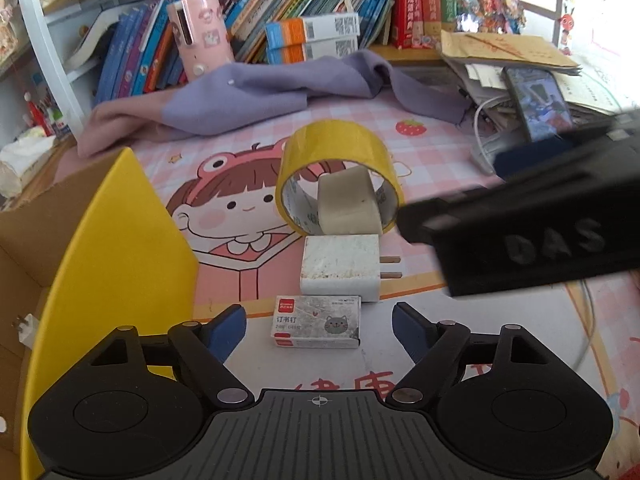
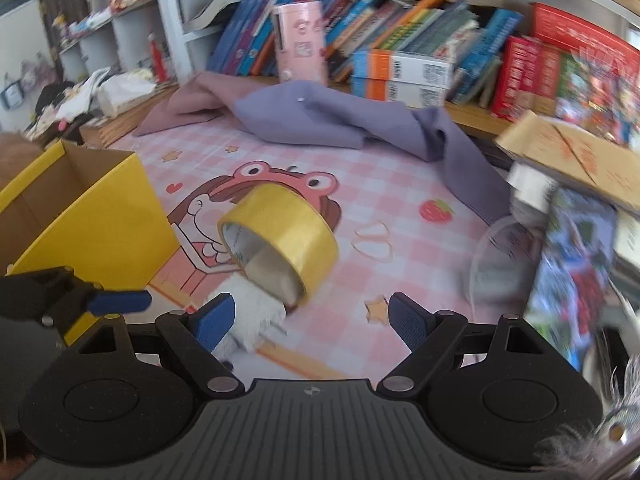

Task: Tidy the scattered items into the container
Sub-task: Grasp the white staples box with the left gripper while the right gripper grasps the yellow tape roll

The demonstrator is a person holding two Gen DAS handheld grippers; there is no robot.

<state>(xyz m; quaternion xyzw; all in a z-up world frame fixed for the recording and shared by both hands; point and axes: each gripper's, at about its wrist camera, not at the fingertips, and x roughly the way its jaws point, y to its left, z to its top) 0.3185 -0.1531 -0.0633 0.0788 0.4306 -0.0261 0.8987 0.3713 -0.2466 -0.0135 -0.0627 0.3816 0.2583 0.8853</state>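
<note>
A yellow tape roll (image 1: 338, 176) stands on edge on the pink mat, with a beige eraser (image 1: 349, 206) resting in its opening. In front of it lie a white plug charger (image 1: 341, 267) and a small staple box (image 1: 317, 321). My left gripper (image 1: 319, 330) is open, its fingers on either side of the staple box. The yellow cardboard box (image 1: 116, 248) stands to the left, open at the top. My right gripper (image 2: 310, 320) is open and empty, just in front of the tape roll (image 2: 280, 242) and the blurred charger (image 2: 256, 316). The box also shows in the right wrist view (image 2: 96, 216).
A purple cloth (image 1: 256, 92) lies bunched at the back of the mat. A pink cylinder (image 1: 200, 36) and rows of books (image 1: 312, 4) stand behind it. A phone (image 1: 538, 100), papers and a white cable (image 1: 484, 136) sit at the right. Tissues (image 1: 24, 160) lie far left.
</note>
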